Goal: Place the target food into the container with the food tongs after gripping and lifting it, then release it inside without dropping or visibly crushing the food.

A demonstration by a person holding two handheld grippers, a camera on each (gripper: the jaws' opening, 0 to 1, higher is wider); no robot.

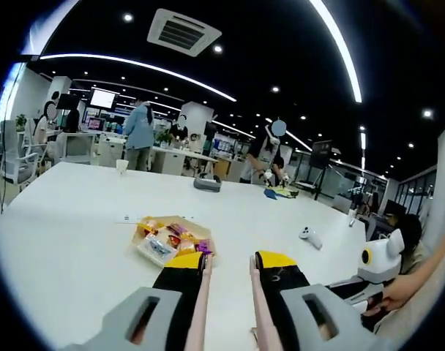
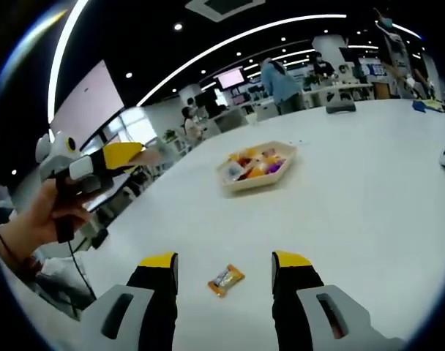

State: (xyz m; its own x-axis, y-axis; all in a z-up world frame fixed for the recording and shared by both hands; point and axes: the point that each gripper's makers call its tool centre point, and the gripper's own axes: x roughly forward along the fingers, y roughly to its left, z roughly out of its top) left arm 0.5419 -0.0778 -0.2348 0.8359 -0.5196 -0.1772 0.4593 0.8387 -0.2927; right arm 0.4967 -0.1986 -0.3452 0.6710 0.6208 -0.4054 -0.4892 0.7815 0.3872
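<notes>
A shallow beige tray (image 1: 205,232) of wrapped snacks lies on the white table just beyond my left gripper (image 1: 228,259). That gripper's yellow-tipped jaws press on the two pale arms of the food tongs (image 1: 202,300), which stand apart with nothing between them. In the right gripper view the same tray (image 2: 237,185) sits further off. An orange wrapped candy (image 2: 225,278) lies on the table between the wide-open jaws of my right gripper (image 2: 225,259). A hand holds the left gripper (image 2: 98,167) up at the left of that view.
A white controller (image 1: 310,236) and a grey object (image 1: 207,183) lie on the table, with a cup (image 1: 121,165) at the far edge. A hand holds the right gripper (image 1: 380,259) at the right of the left gripper view. People stand by desks beyond the table.
</notes>
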